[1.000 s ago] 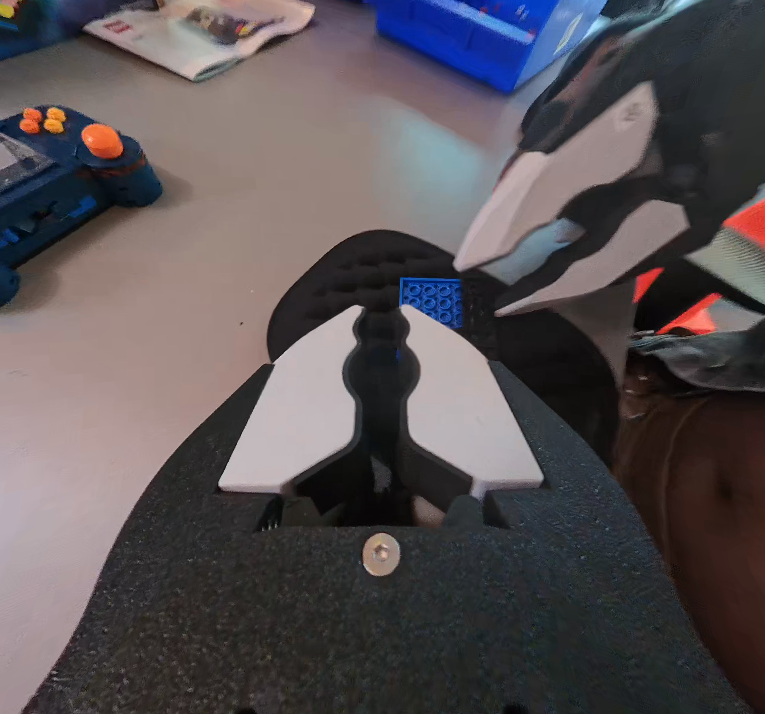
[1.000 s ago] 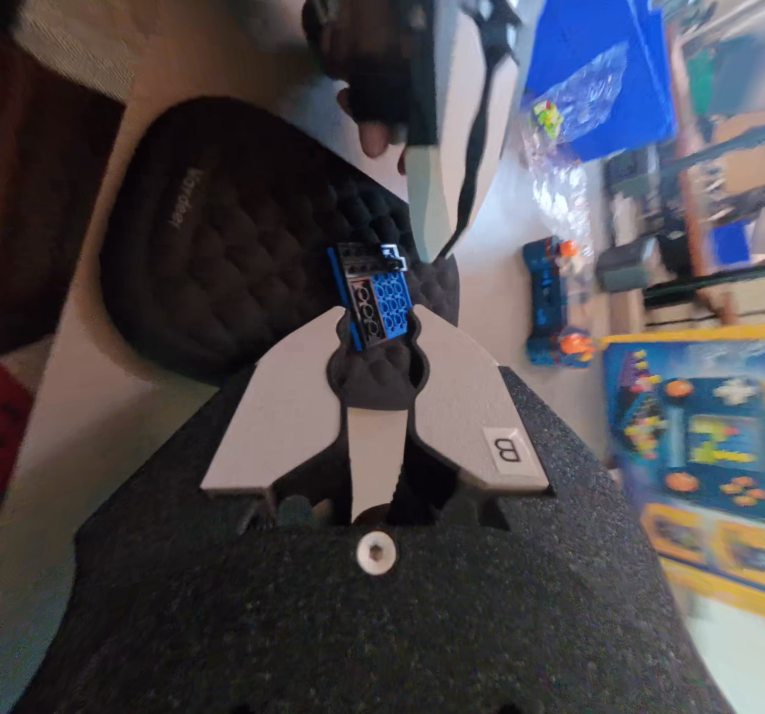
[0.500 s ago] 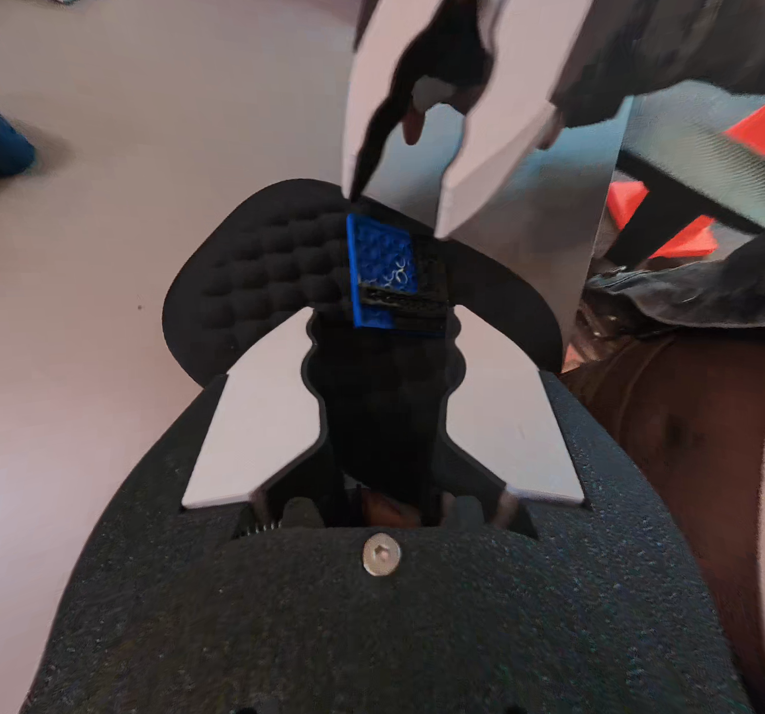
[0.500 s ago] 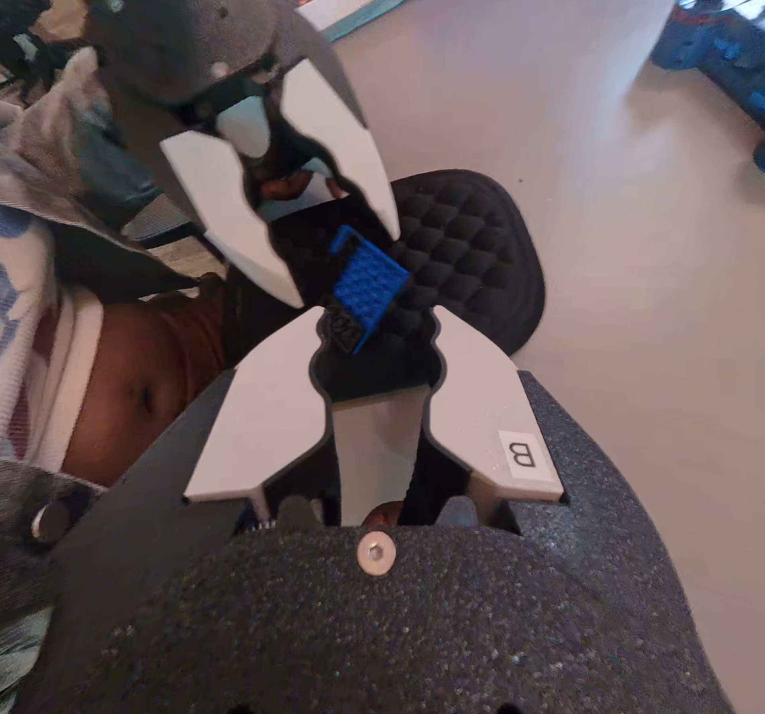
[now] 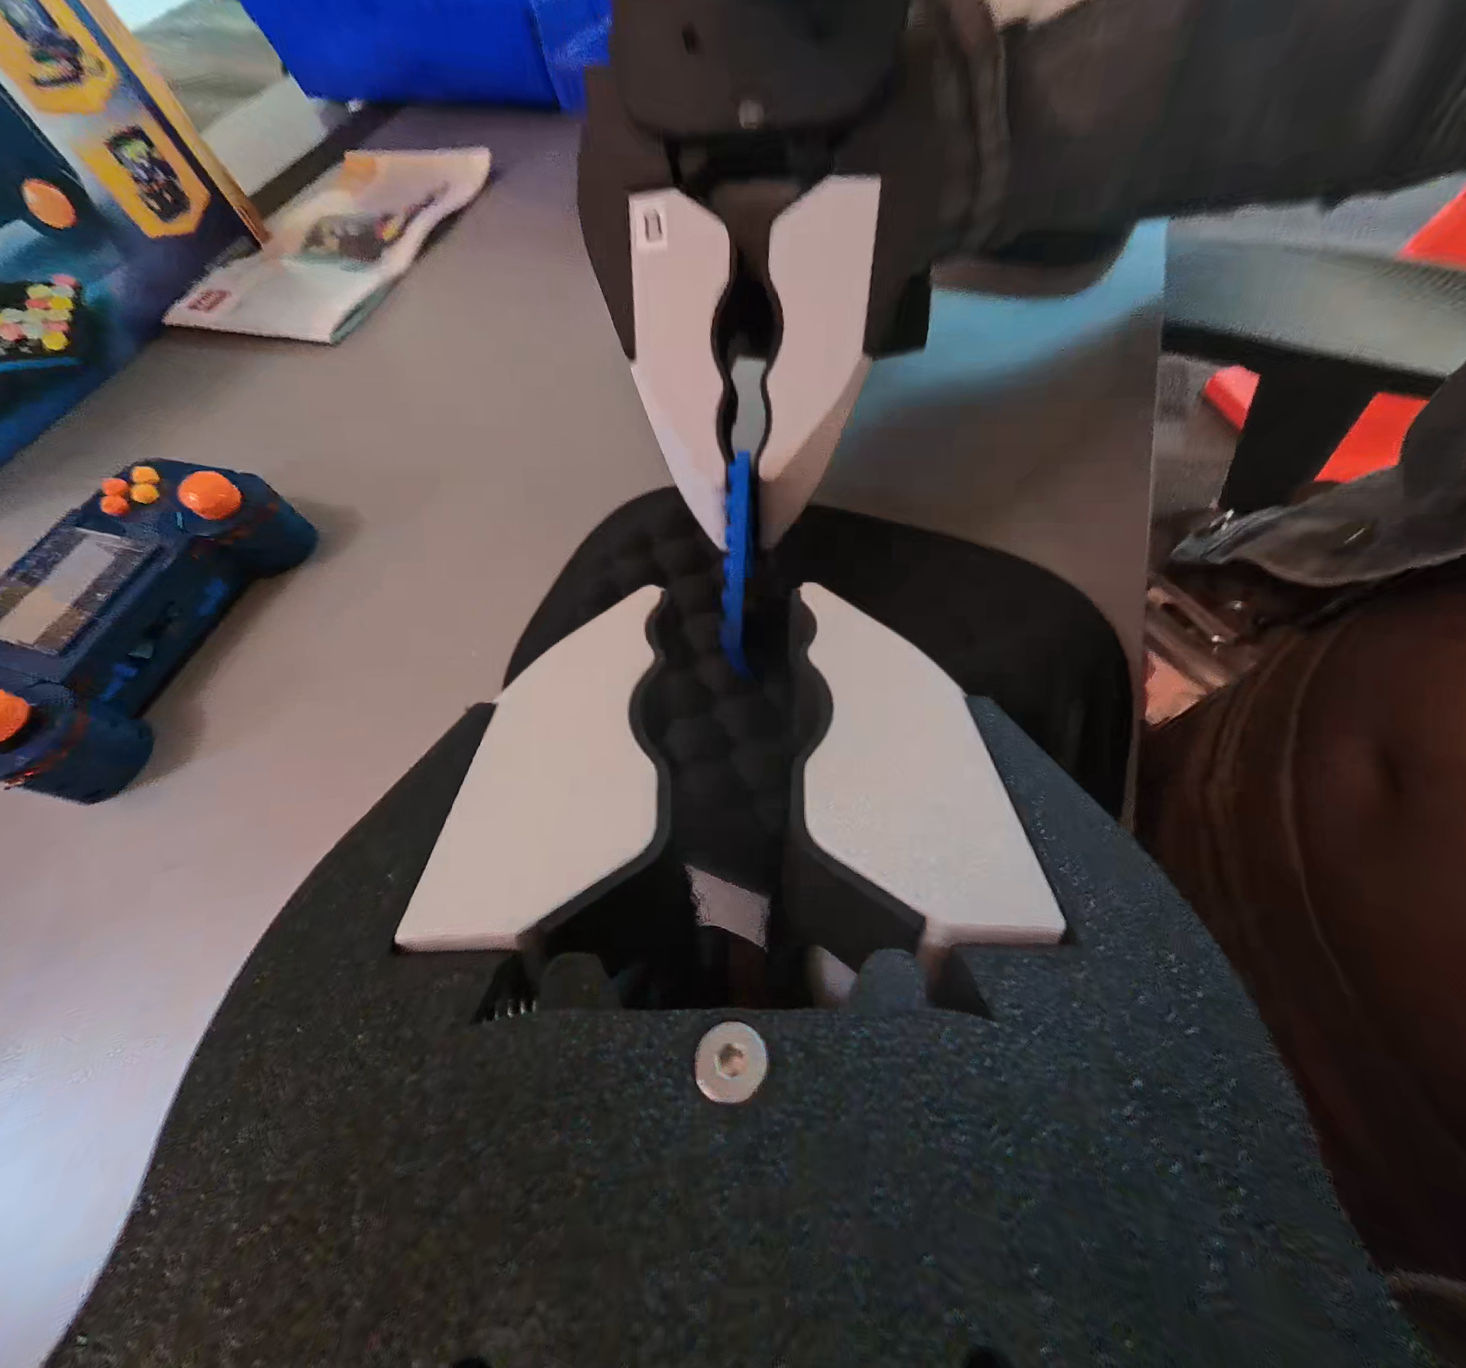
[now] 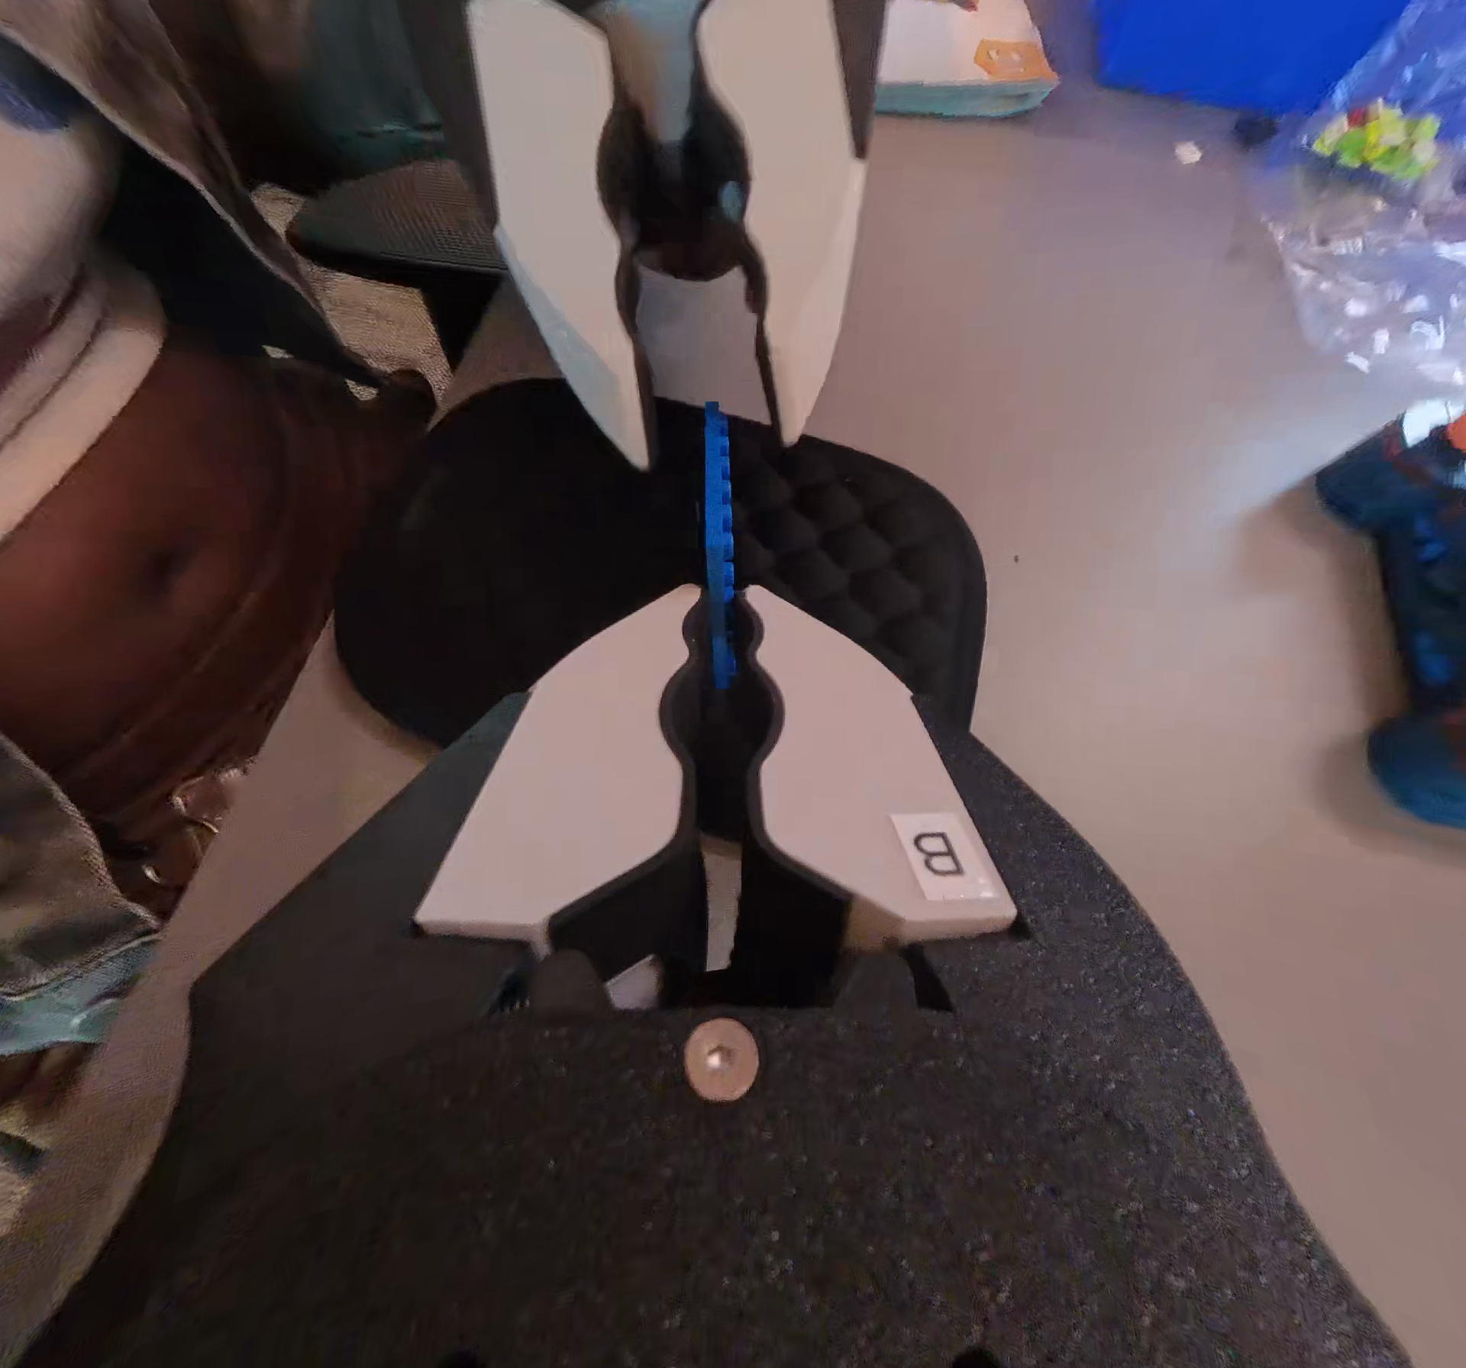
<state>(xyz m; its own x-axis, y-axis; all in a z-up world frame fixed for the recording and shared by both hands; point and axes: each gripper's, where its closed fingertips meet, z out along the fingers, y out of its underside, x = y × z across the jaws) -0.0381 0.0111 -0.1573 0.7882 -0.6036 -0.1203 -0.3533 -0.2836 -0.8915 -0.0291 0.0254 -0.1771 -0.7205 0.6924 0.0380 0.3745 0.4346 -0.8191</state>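
A thin blue studded plate [image 6: 718,537] stands on edge above a black quilted pad [image 6: 857,537]. My right gripper [image 6: 723,594] is shut on its near end. In the left wrist view the right gripper [image 5: 742,537] points toward me with the blue plate [image 5: 738,600] pinched in its tips. My left gripper [image 5: 730,596] is open, with the plate's free end in the gap between its fingers and not clamped. In the right wrist view the left gripper [image 6: 714,449] faces me with its jaws apart around the plate's far end. The pad [image 5: 952,616] lies near the table's edge.
A dark blue brick-built controller [image 5: 119,600] with orange buttons lies left of the pad; it also shows in the right wrist view [image 6: 1420,616]. An instruction booklet [image 5: 333,251], a printed box [image 5: 79,61], blue bins [image 5: 397,5] and a clear plastic bag [image 6: 1388,219] lie farther back. A person's leg [image 5: 1309,933] is beside the table edge. The grippers are tip to tip, or close to it. Both grippers' tips are roughly 20 centimetres from the dark blue brick-built controller [image 5: 119,600].
The plate lay flat on the pad; the right gripper has shut on it and lifted it on edge. The left gripper opened, then swung to face the right one around the plate.
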